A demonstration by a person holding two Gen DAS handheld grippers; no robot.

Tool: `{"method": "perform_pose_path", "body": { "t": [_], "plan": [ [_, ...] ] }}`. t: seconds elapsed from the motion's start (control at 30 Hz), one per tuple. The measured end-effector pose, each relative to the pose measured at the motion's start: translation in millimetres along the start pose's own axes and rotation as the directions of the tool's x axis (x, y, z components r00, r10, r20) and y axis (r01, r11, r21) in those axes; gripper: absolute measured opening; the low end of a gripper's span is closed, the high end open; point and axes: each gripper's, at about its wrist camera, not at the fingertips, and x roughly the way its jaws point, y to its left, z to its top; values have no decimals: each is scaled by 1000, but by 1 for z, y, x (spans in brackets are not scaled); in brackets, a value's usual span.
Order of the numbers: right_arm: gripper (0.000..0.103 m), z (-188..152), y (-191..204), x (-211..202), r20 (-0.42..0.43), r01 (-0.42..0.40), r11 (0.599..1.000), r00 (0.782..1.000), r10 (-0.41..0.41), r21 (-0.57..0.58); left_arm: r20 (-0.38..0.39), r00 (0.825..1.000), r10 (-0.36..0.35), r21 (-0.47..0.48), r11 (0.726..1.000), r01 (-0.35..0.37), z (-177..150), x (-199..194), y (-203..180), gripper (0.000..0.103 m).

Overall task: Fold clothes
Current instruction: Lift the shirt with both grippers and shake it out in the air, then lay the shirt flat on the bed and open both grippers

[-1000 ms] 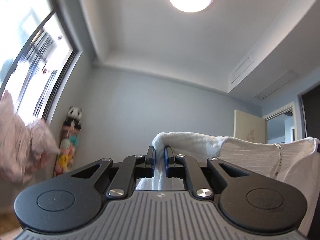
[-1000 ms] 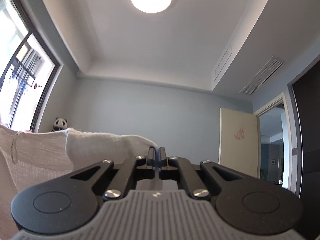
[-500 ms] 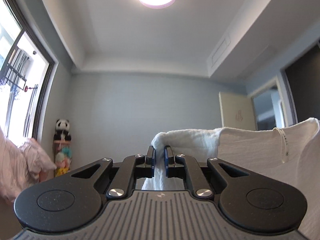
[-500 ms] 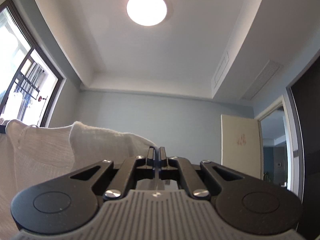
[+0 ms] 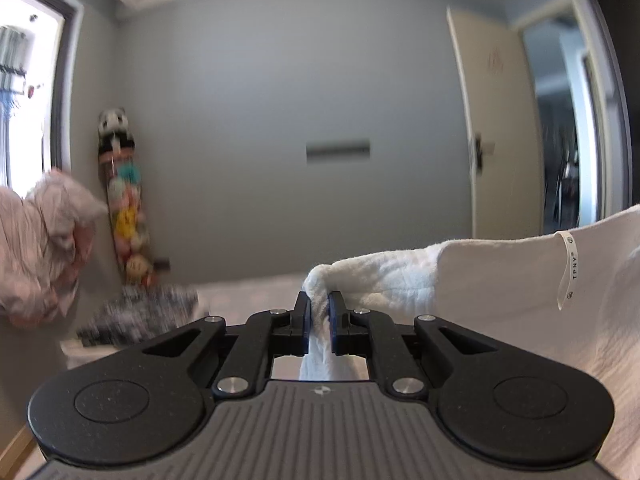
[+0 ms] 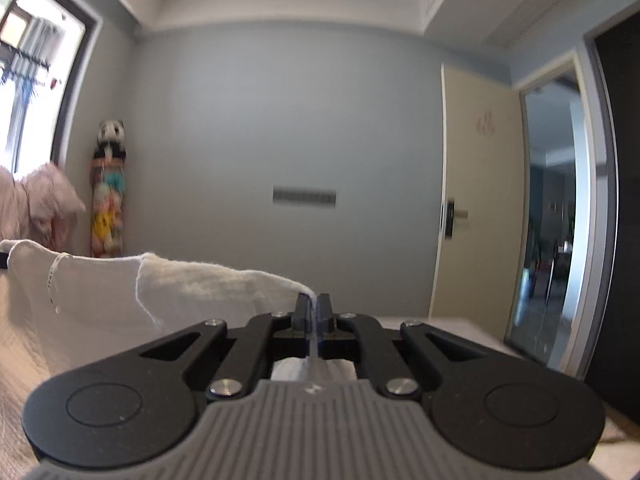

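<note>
A white textured garment (image 5: 500, 280) hangs stretched between my two grippers. My left gripper (image 5: 319, 312) is shut on one bunched corner of it, and the cloth runs off to the right, with a small white label loop (image 5: 566, 272) hanging from its top edge. In the right wrist view the same white garment (image 6: 160, 292) spreads to the left, and my right gripper (image 6: 314, 312) is shut on its other thin corner. Both grippers point about level across the room.
A pale bed surface (image 5: 256, 292) lies below and ahead. A crumpled pink garment (image 5: 36, 248) sits at the left, and a dark patterned cloth (image 5: 140, 312) lies on the bed. A tall bag of plush toys (image 5: 122, 208) leans in the corner. A door (image 6: 476, 208) stands at the right.
Both grippers have dropped and tilted down from the ceiling toward the far wall and bed, still holding the white garment. The ceiling lamp has left both views.
</note>
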Motion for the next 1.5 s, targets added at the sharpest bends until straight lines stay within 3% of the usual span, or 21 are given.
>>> {"method": "perform_pose_path", "body": {
  "t": [0.2, 0.37, 0.53, 0.67, 0.77, 0.83, 0.93, 1.0, 1.03, 1.07, 1.1, 1.2, 1.3, 1.4, 1.5],
  "plan": [
    [3, -72, 14, 148, -175, 37, 998, 984, -44, -44, -159, 986, 42, 36, 999, -37, -50, 127, -6, 10],
    [3, -136, 19, 264, -336, 80, 997, 939, -76, -1, -300, 952, 63, 43, 998, -53, -92, 220, -17, 10],
    [3, -208, 20, 333, -466, 73, 997, 882, -65, -1, -430, 902, 45, 27, 999, -37, -151, 286, -23, 11],
    [3, -243, 16, 365, -529, 60, 998, 848, -45, 10, -468, 884, -16, -18, 1000, 8, -184, 314, -18, 11],
    [6, -259, 14, 378, -561, 41, 999, 828, -15, 34, -462, 886, -41, -24, 999, 34, -194, 326, -15, 13],
    [6, -259, 16, 382, -563, 40, 998, 827, -10, 41, -450, 892, -48, -24, 999, 41, -195, 329, -15, 13],
    [8, -252, 21, 391, -572, 42, 999, 820, -18, 29, -443, 897, -6, -23, 1000, -5, -187, 331, -15, 20],
    [20, -246, 21, 388, -573, 70, 997, 819, -35, 38, -438, 899, 22, -24, 999, -36, -181, 332, -15, 25],
    [42, -240, 18, 382, -558, 89, 995, 828, -45, 52, -433, 901, 24, -44, 998, -48, -177, 326, -11, 26],
    [51, -233, 16, 376, -544, 109, 992, 837, -56, 66, -428, 904, 27, -64, 996, -60, -173, 320, -8, 29],
    [51, -227, 13, 368, -529, 123, 989, 846, -61, 82, -422, 906, 28, -83, 994, -69, -169, 314, -6, 30],
    [51, -208, 9, 334, -498, 112, 983, 867, -26, 145, -401, 915, -49, -98, 995, 10, -156, 286, -6, 30],
    [51, -199, 12, 290, -493, 85, 971, 869, 39, 225, -410, 904, -122, -101, 991, 88, -148, 271, -17, 34],
    [51, -209, 27, 253, -544, 45, 969, 834, 97, 242, -439, 886, -150, -93, 988, 121, -144, 269, -33, 46],
    [51, -230, 38, 235, -590, 39, 982, 804, 78, 182, -493, 862, -119, -72, 993, 96, -144, 286, -49, 46]
  ]
}}
